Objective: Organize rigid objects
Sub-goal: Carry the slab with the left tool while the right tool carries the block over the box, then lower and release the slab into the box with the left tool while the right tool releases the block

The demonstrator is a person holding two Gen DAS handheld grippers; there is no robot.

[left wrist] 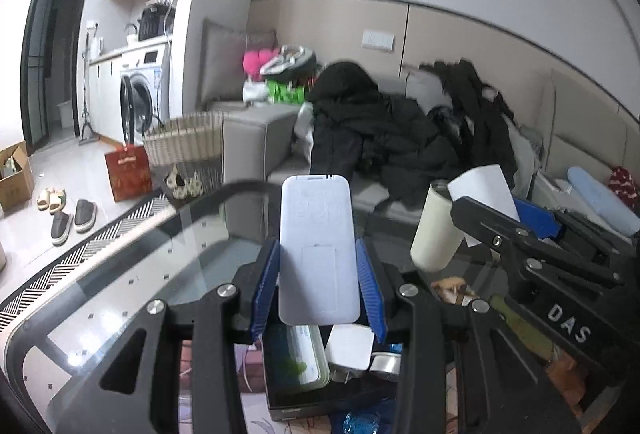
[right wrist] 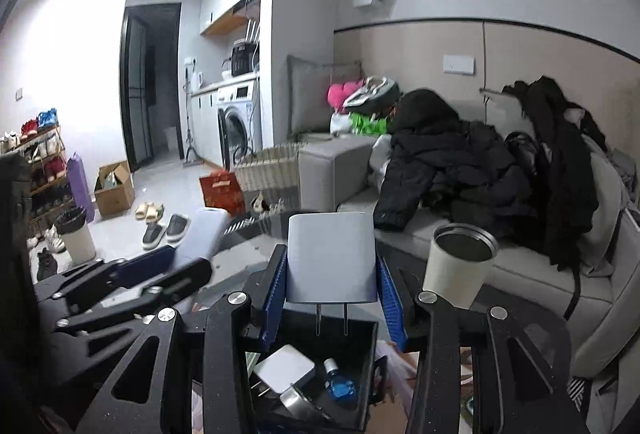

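Note:
My left gripper (left wrist: 318, 274) is shut on a white remote control (left wrist: 318, 250), held upright above a black box (left wrist: 288, 394). The box holds a white case, a white charger (left wrist: 350, 350) and a roll of tape. My right gripper (right wrist: 332, 294) is shut on a white plug adapter (right wrist: 332, 258), prongs pointing down, just over the same black box (right wrist: 360, 366). In the right wrist view the box holds another white charger (right wrist: 286, 368), a blue bottle (right wrist: 340, 386) and a metal roll. Each gripper shows in the other's view, the right one (left wrist: 532, 234) and the left one (right wrist: 132, 274).
A cream tumbler (right wrist: 458, 266) stands open on the glass table (left wrist: 120, 290), right of the box; it also shows in the left wrist view (left wrist: 434, 230). A grey sofa (right wrist: 500, 246) piled with black coats lies behind. A wicker basket (left wrist: 184, 138), slippers and boxes sit on the floor at left.

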